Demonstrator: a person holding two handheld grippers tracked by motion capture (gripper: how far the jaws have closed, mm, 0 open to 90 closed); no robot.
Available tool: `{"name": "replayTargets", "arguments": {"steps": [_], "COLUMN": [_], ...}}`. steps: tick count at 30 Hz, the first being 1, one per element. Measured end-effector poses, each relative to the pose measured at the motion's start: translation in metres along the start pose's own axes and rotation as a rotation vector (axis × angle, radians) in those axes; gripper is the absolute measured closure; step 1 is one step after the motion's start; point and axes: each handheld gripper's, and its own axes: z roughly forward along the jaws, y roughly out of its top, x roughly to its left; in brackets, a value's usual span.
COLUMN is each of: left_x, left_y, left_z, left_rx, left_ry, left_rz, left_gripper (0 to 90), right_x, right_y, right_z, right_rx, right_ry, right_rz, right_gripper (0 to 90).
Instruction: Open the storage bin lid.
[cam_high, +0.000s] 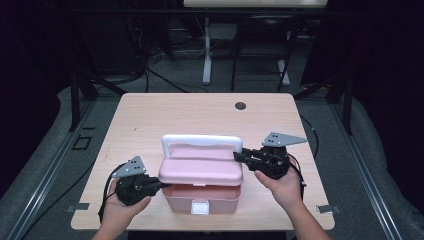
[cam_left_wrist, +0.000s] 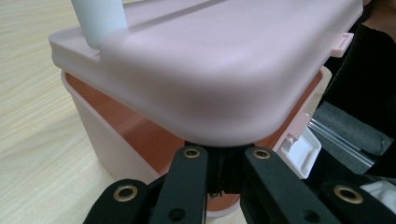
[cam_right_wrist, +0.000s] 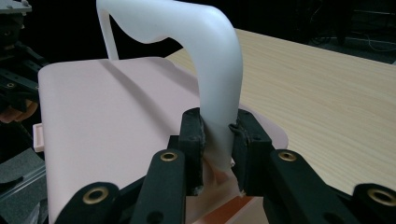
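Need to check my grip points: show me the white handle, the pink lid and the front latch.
white handle (cam_right_wrist: 217, 70), right gripper view, on its curved upright.
pink lid (cam_high: 200, 170), high view, middle of its top.
front latch (cam_high: 200, 207), high view, on the white tab.

Bare table (cam_high: 150, 115) behind the pink box (cam_high: 200, 197); probably passable.

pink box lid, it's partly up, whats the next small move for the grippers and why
Probably keep swinging the lid up and back. The right gripper is clamped on the white handle, and the left gripper sits shut under the lid's raised edge, with a gap already showing over the box. Its front latch hangs free, so nothing visible holds the lid down.
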Motion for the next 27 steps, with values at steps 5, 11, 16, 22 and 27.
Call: {"name": "replayTargets", "arguments": {"steps": [5,11,16,22,27], "left_x": [-0.001,0.0,-0.001,-0.001,-0.001], "left_y": [0.001,0.003,0.004,0.008,0.01], "left_z": [-0.001,-0.002,-0.002,-0.004,-0.004], "left_rx": [-0.002,0.003,-0.004,-0.013,-0.017], "left_ry": [-0.001,0.002,0.001,0.002,0.003], "left_rz": [0.006,0.006,0.003,0.009,0.01], "left_gripper": [89.9,89.9,89.9,89.8,89.9], "right_x": [0.0,-0.002,-0.003,-0.005,-0.006], "right_y": [0.0,-0.002,-0.003,-0.003,-0.005], "right_z": [0.0,0.0,-0.002,-0.009,-0.016], "right_rx": [-0.003,0.008,0.003,-0.012,-0.023], "right_ry": [0.001,0.005,-0.007,-0.023,-0.027], "right_rz": [0.006,0.018,0.02,0.025,0.02], "right_gripper": [74.6,70.4,69.3,68.9,71.8]}}
